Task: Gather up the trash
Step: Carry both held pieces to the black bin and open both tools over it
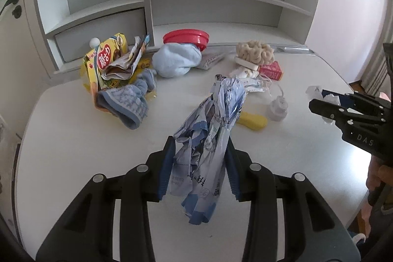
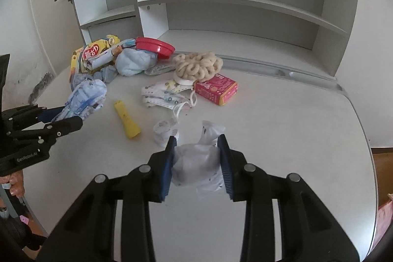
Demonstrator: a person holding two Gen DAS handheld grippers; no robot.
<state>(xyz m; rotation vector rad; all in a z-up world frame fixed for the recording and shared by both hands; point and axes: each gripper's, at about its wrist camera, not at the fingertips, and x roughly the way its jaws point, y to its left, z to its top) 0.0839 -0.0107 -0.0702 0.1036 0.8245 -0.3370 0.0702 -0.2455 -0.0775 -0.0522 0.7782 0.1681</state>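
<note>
Left tool (image 1: 200, 146) pinching blue-white wrapper (image 1: 211, 129) — long axis upright; top tilted away.

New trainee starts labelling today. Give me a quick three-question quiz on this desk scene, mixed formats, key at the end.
1. True or false: the left gripper is shut on a crumpled blue-and-white wrapper.
2. What lies between the pads of the right gripper? A) red box B) crumpled white plastic C) yellow tube
3. Fill in: the pink box lies right in front of the cream ______.

Key
1. True: both pads press on the wrapper.
2. B: the crumpled white plastic sits squeezed between the pads; the yellow tube lies free on the desk.
3. Scrunchie.
</note>
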